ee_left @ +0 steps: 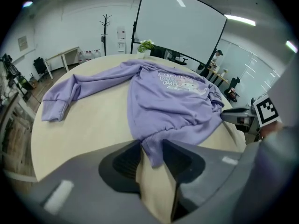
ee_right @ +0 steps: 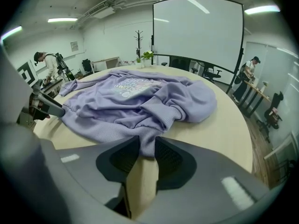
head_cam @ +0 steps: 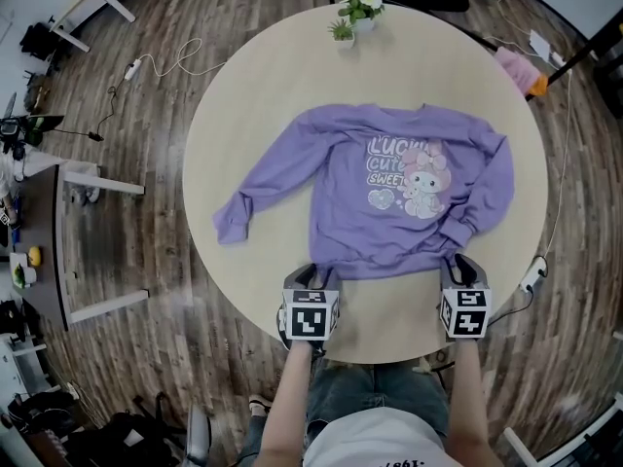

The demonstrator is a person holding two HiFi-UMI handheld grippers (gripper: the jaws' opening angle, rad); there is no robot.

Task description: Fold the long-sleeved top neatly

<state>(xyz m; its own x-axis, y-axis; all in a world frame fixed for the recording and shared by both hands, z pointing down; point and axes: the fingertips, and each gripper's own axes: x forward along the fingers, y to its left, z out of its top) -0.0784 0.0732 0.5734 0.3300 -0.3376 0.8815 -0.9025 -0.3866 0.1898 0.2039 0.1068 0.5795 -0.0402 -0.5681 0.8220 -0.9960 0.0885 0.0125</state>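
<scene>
Round table (head_cam: pixel 243 95) holds the purple long-sleeved top (head_cam: pixel 380 202) spread flat, its hem near the person's edge, with bare tabletop on every side. The left gripper (head_cam: pixel 313 274) and right gripper (head_cam: pixel 459 263) are each clamped on a hem corner. Only the gripper views show the ribbed hem filling the jaws; the head view alone shows the whole outflung sleeve (head_cam: pixel 263 188)

Purple top (ee_left: pixel 168 101) — hem corner tight inside left claw (ee_left: pixel 151 149)
</scene>
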